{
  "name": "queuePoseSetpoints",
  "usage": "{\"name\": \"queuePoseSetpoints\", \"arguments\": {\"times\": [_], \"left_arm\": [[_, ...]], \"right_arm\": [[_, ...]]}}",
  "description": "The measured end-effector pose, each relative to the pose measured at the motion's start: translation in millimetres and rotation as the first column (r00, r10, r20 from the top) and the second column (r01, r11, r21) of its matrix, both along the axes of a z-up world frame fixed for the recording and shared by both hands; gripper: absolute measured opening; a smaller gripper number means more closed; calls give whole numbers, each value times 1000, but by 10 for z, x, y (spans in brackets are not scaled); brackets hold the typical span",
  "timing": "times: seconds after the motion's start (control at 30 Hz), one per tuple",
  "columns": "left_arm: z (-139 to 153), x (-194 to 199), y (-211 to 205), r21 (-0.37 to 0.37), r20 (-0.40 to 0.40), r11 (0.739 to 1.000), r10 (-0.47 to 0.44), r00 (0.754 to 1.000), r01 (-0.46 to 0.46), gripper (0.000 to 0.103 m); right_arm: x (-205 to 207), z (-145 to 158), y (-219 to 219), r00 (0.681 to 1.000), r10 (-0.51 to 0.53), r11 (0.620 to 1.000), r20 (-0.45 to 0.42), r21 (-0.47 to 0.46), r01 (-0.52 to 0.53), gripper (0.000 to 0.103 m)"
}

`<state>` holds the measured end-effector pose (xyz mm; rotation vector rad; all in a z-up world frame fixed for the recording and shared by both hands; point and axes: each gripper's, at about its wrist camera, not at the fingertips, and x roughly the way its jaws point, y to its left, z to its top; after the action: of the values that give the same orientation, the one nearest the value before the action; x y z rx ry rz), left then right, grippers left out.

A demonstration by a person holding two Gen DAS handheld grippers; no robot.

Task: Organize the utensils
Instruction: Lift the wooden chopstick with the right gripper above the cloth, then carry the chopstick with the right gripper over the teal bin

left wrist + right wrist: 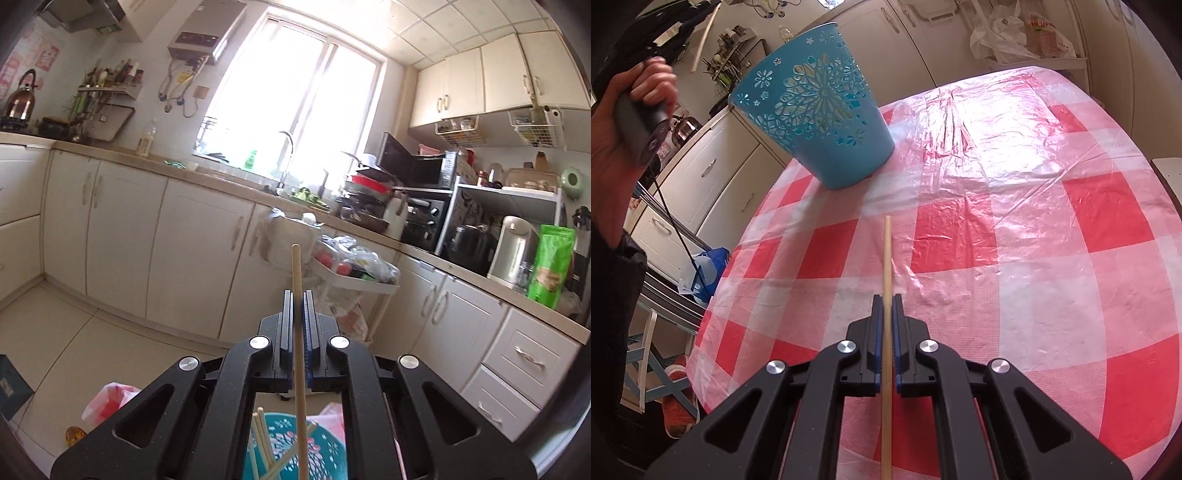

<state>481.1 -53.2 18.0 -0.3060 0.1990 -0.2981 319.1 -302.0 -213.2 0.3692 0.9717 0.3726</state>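
— Fingers of the left gripper (297, 295) are seen pressed onto a wooden chopstick (297, 332), which is pinched between the pads and pointed out toward the kitchen cabinets (122, 236). How is the right gripper held?

— Its fingers are likewise clamped on a second chopstick (887, 295), which is held above the red-and-white checked tablecloth (1015, 240).

— Where is the container found?

— A blue perforated basket (816, 110) is stood on the tablecloth at its far left edge, well apart from the right gripper (887, 299). In the left wrist view more chopsticks (260, 443) are seen inside it, leaning crosswise.

— Is anyone visible?

— A hand (635, 110) is wrapped around the left gripper's handle, beside the basket.
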Motion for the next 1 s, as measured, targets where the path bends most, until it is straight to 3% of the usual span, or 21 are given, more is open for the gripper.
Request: {"name": "queuePoseSetpoints", "arguments": {"times": [0.27,0.5,0.67,0.77,0.83,0.9,1.0], "left_arm": [[-286,162,-68,7,-22,997,78,997,-78,4],[-496,126,-143,113,-48,991,72,996,-66,4],[-656,69,-91,135,-87,989,63,994,-51,5],[-718,-4,-64,156,-106,987,42,994,-25,6],[-737,-88,-32,169,-111,986,27,993,-8,11],[-750,-231,49,171,-113,985,33,993,-14,39],[-770,-554,277,137,-85,987,101,991,-88,66]], "right_arm": [[-5,4,13,1000,0,1000,-2,4,0,6],[-5,1,-8,1000,-1,1000,-9,26,2,6],[-7,4,-15,1000,-4,1000,-10,30,4,6],[-3,8,-13,1000,5,999,-7,37,-5,12],[0,29,23,1000,22,999,-1,27,-22,17],[-5,71,110,999,47,999,10,-16,-47,29],[8,133,267,997,75,994,8,-76,-74,48]]}}
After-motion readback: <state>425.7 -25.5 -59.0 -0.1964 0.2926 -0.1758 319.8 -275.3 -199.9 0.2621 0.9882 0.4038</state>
